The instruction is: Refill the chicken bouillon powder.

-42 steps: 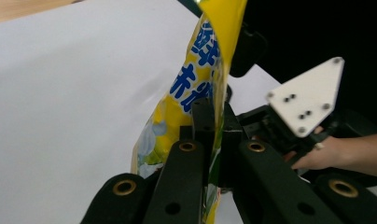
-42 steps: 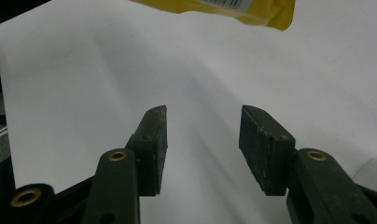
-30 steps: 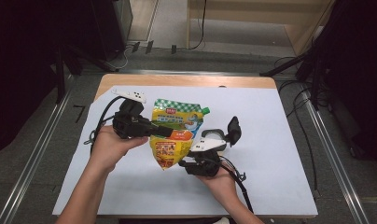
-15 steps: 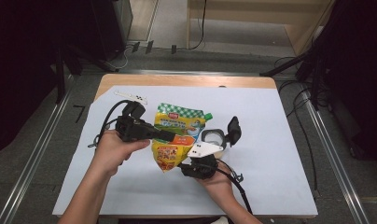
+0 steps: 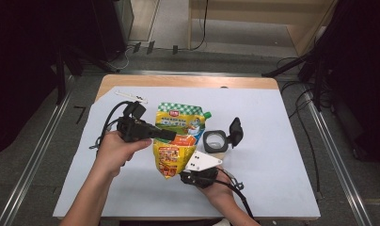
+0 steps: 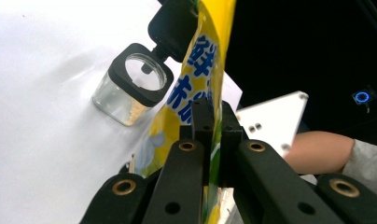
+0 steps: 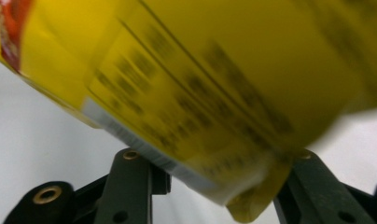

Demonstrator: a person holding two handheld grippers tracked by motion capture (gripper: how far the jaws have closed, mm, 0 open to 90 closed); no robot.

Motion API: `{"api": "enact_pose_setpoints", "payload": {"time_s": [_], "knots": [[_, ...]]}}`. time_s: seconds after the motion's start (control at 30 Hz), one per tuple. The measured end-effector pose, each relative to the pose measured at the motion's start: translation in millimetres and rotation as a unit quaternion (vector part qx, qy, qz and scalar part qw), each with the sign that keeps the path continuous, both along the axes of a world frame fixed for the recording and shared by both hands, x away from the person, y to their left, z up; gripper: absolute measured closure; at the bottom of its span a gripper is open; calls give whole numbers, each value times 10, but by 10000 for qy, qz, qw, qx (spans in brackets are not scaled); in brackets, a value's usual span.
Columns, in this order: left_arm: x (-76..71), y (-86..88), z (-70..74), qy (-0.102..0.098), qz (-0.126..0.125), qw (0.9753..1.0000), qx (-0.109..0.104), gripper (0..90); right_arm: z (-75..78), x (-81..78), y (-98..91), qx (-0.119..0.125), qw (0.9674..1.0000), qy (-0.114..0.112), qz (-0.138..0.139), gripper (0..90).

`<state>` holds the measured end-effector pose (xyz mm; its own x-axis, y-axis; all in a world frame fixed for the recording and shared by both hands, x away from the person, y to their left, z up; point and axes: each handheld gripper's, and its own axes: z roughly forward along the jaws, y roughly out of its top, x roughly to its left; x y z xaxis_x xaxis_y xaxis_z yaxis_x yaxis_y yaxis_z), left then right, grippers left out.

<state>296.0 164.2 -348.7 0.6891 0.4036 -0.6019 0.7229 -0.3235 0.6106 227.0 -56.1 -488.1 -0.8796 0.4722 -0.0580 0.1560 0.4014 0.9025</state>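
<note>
White paper covers your worktop (image 5: 273, 141). Your left claw (image 5: 167, 134) is clenched on the yellow pouch (image 5: 176, 141), raised just beside the jar (image 5: 215, 140). That jar stands open, lid flipped back, a few crumbs inside. Your right claw (image 5: 186, 175) has been closing around the pouch's bottom corner. Beyond the jar, the worktop runs bare to its edge.

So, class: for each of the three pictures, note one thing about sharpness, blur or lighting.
High view: evenly lit white table, dark surroundings, everything fairly sharp. Left gripper view: the glass jar and the yellow pouch are sharp, with a soft jar shadow; the background behind is black. Right gripper view: the pouch sits so close that its print is blurred, the black jaws below less so.
</note>
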Motion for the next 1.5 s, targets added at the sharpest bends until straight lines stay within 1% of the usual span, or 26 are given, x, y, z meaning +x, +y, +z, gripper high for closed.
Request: {"api": "enact_pose_setpoints", "payload": {"time_s": [0.03,0.07,0.17,0.23,0.27,0.33,0.4,0.43,0.53,0.67,0.77,0.9,0.97,1.1,1.2,1.23,1.27,1.3,1.33,1.47,1.5], "knots": [[-1,-8,-1,-24,26,10000,30,900,10,-15,24,-70,10000,26,15,612],[1,-20,-7,-12,-2,10000,5,900,14,-21,32,-98,9999,32,30,611],[-1,-50,-22,-57,5,10000,-29,900,29,-48,52,-132,9999,1,27,607],[-3,-66,-23,-148,89,9998,72,900,46,-69,59,-146,9999,36,85,609],[-4,-75,-27,-208,96,9997,120,900,50,-75,63,-145,9998,56,106,611],[-2,-100,-47,-227,82,9996,139,900,58,-95,77,-172,9997,98,142,610],[-5,-135,-67,-312,65,9993,212,895,63,-115,95,-194,9996,76,190,606],[-8,-160,-79,-333,76,9991,244,892,68,-126,105,-212,9996,102,184,603],[-9,-185,-94,-382,111,9989,262,884,76,-133,109,-126,9993,275,202,603],[-11,-211,-123,-495,122,9984,252,873,91,-124,97,-79,9990,407,187,602],[-4,-226,-140,-511,125,9982,272,866,101,-122,86,8,9981,582,216,601],[-6,-251,-148,-534,123,9979,339,858,117,-135,81,63,9966,776,260,602],[-7,-266,-150,-567,114,9977,365,852,128,-136,76,98,9964,803,263,601],[-15,-315,-155,-610,150,9970,462,830,157,-156,69,187,9943,1008,305,605],[-21,-353,-160,-691,155,9958,581,811,187,-170,66,238,9921,1189,333,612],[-24,-366,-159,-712,150,9954,617,808,195,-172,64,268,9916,1218,340,613],[-26,-378,-159,-683,165,9957,607,807,208,-181,65,299,9905,1291,356,614],[-23,-392,-160,-685,159,9953,659,805,214,-184,63,319,9906,1283,355,614],[-20,-405,-166,-656,167,9955,669,799,226,-193,63,348,9894,1355,391,615],[10,-417,-193,-517,172,9964,647,794,236,-195,52,333,9878,1469,392,615],[13,-425,-196,-505,178,9963,678,791,238,-193,49,334,9871,1516,393,616]]}}
